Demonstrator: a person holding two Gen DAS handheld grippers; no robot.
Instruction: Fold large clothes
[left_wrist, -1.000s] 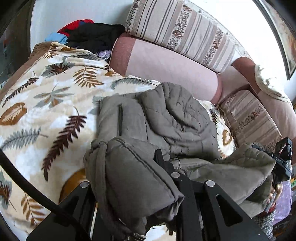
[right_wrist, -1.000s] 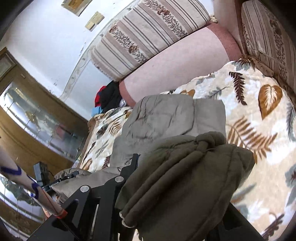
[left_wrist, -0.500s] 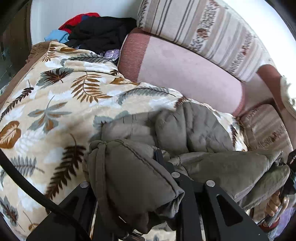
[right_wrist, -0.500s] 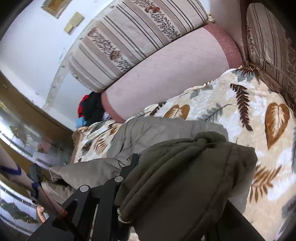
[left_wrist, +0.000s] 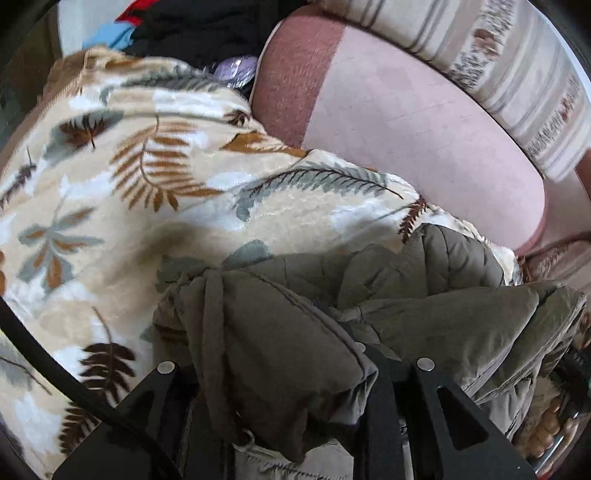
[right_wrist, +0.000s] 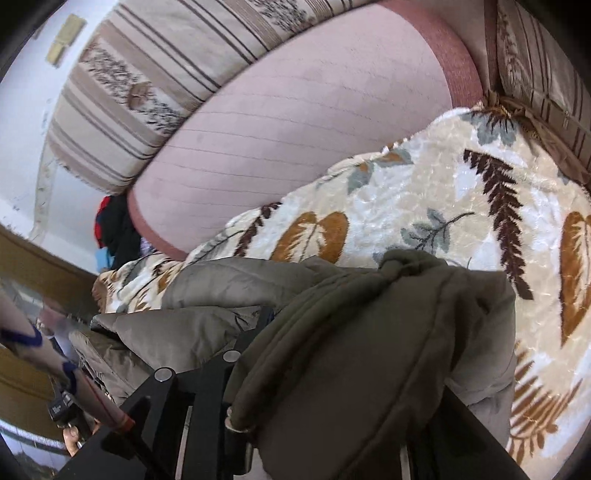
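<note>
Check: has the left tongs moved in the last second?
Yes. The left tongs, shut on the olive jacket, advanced toward the pink sofa backrest, which looms larger; the jacket's flat part looks shorter.

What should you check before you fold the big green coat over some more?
1. Left gripper has hold of the coat: ok, a thick bunch sits between its fingers.
2. Right gripper has hold too: ok, padded fabric bulges over it.
3. How firm each grip is: cannot tell, fabric hides the fingertips.
4. Landing spot on the leaf-print blanket is bare: ok.
5. Coat lies flat for a neat fold: not ok, the lower layers look rumpled.
6. Pile of other clothes is out of the way: ok, it sits behind the blanket's far corner.
</note>
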